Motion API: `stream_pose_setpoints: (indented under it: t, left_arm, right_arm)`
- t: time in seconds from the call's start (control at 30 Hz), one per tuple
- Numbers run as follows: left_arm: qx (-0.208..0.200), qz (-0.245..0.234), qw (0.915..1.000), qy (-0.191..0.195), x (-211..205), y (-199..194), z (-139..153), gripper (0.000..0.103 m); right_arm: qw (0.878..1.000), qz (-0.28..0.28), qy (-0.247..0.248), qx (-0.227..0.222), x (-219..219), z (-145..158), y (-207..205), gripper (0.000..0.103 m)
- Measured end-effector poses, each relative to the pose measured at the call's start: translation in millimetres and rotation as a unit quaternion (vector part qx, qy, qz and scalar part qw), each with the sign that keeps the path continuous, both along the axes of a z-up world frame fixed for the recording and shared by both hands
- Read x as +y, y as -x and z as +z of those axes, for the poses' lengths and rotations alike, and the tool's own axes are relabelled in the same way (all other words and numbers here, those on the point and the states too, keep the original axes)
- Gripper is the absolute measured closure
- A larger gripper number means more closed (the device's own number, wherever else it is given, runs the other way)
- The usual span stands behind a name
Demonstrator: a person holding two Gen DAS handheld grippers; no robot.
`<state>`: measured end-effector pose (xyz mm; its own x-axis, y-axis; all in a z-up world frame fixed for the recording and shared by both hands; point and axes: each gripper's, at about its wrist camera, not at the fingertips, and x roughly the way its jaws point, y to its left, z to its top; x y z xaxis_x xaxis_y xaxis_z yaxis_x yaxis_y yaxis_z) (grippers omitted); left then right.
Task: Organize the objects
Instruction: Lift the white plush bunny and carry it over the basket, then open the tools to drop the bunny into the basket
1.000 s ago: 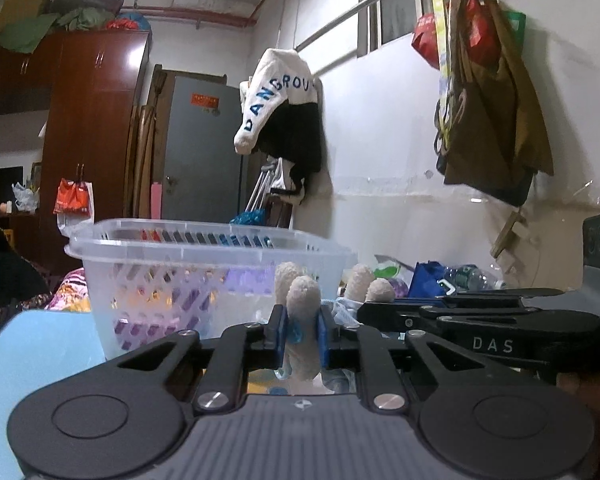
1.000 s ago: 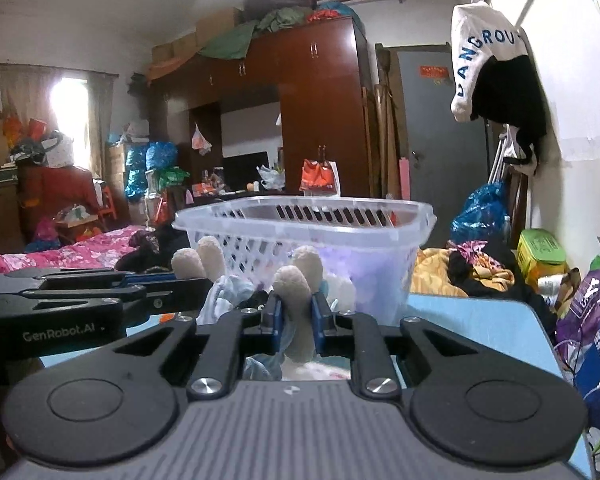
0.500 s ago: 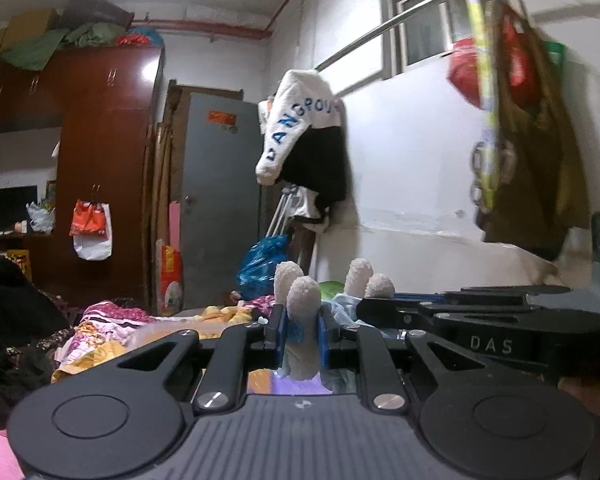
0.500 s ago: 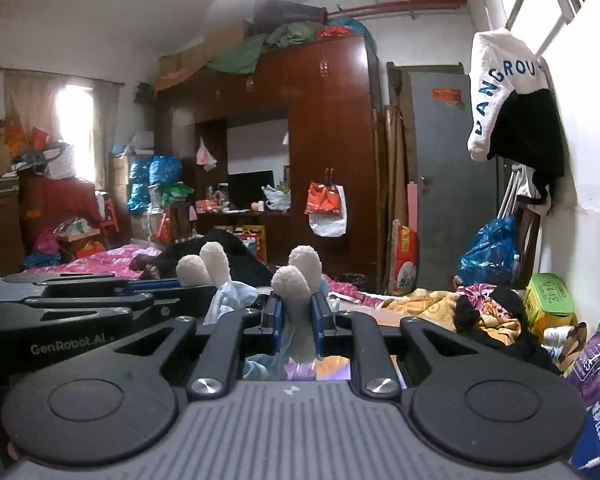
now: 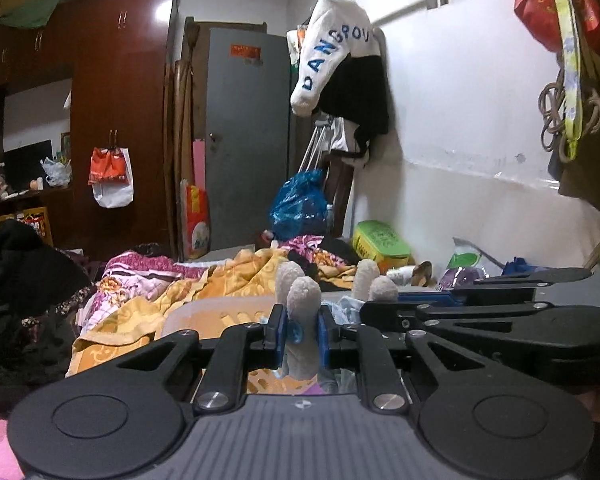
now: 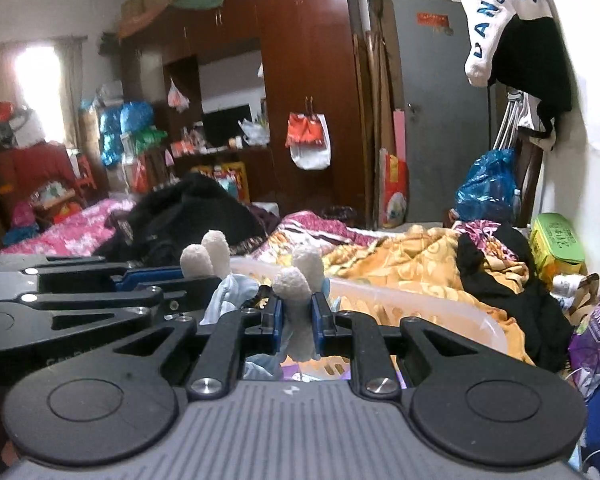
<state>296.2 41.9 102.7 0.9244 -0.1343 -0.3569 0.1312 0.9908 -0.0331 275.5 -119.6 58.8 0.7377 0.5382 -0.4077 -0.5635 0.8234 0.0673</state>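
Note:
A soft toy with cream fuzzy limbs and pale blue cloth is held between both grippers. My left gripper (image 5: 302,334) is shut on one cream limb (image 5: 303,300). My right gripper (image 6: 297,322) is shut on another cream limb (image 6: 296,292). Each gripper shows in the other's view, the right one on the right of the left wrist view (image 5: 384,312) and the left one on the left of the right wrist view (image 6: 188,280). The clear plastic basket (image 6: 440,312) lies just below and ahead of the toy; its rim also shows in the left wrist view (image 5: 220,312).
A bed with an orange blanket (image 6: 412,264) and a black garment (image 6: 192,212) lies beyond the basket. A white wall (image 5: 460,140) with hanging clothes is on the right. A green box (image 6: 556,240) and purple bags (image 6: 596,328) sit at the right.
Both grippers have risen with the toy and now look down over the basket rim. The basket has dropped from filling the middle of both views to low in the frame.

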Motion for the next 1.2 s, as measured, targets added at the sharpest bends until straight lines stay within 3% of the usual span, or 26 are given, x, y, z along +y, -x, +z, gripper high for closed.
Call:
stream_pose_setpoints:
  t: [0.2, 0.4, 0.43, 0.47, 0.5, 0.53, 0.57, 0.6, 0.63, 0.7, 0.83, 0.97, 1.07, 1.2]
  left_arm:
    - [0.007, 0.009, 0.9999, 0.004, 6.4, -7.7, -1.1, 0.084]
    - [0.029, 0.018, 0.9992, -0.020, 3.7, -21.3, -14.4, 0.082]
    - [0.025, 0.021, 0.9990, -0.030, 1.7, -19.8, -16.9, 0.080]
    - [0.021, 0.026, 0.9981, -0.051, -1.5, -17.2, -19.7, 0.071]
    - [0.012, 0.035, 0.9967, -0.072, -4.5, -13.4, -21.1, 0.064]
    - [-0.006, 0.048, 0.9948, -0.090, -5.8, -7.9, -21.8, 0.046]
    - [-0.028, 0.063, 0.9926, -0.100, -5.8, 1.4, -21.0, 0.022]
    - [-0.044, 0.064, 0.9925, -0.094, -2.8, 9.9, -18.0, 0.012]
    - [-0.058, 0.059, 0.9932, -0.082, 0.4, 19.8, -15.8, 0.004]
    - [-0.081, 0.048, 0.9940, -0.057, 6.6, 48.4, -11.0, 0.002]
    - [-0.112, 0.040, 0.9919, -0.045, 8.3, 106.3, -19.0, 0.000]
    - [-0.066, 0.036, 0.9971, -0.009, 7.9, 141.6, -51.4, 0.000]
    - [-0.059, 0.042, 0.9973, -0.008, 4.7, 160.3, -78.1, 0.000]
    - [-0.015, 0.017, 0.9997, -0.014, -1.7, 144.0, -96.1, 0.000]
  right_arm:
    - [1.000, -0.001, 0.000, 0.004, 4.8, 7.1, -7.1, 0.086]
    - [1.000, -0.009, 0.024, 0.014, 14.9, 0.4, -13.1, 0.082]
    - [0.999, -0.009, 0.026, 0.019, 14.3, -0.4, -13.9, 0.081]
    - [0.999, -0.009, 0.024, 0.026, 10.7, -0.5, -14.5, 0.077]
    - [0.999, -0.015, 0.019, 0.028, 6.6, 2.7, -15.9, 0.067]
    - [0.999, -0.027, 0.010, 0.025, -1.5, 7.1, -12.3, 0.060]
    - [0.999, -0.033, 0.002, 0.019, -8.5, 12.2, -6.4, 0.036]
    - [0.999, -0.034, -0.010, 0.009, -19.1, 17.9, 1.4, 0.009]
    - [0.999, -0.029, -0.022, -0.005, -29.1, 22.7, 10.1, 0.001]
    - [0.998, -0.018, -0.045, -0.030, -54.3, 27.0, 36.2, 0.000]
    - [0.997, 0.009, -0.060, -0.053, -98.9, 12.8, 94.9, 0.000]
    - [0.994, 0.008, -0.083, -0.072, -133.0, -28.0, 139.0, 0.000]
    - [0.995, 0.033, -0.094, -0.030, -132.9, -55.7, 137.7, 0.000]
    - [0.996, 0.024, -0.086, 0.013, -116.7, -74.6, 107.5, 0.000]
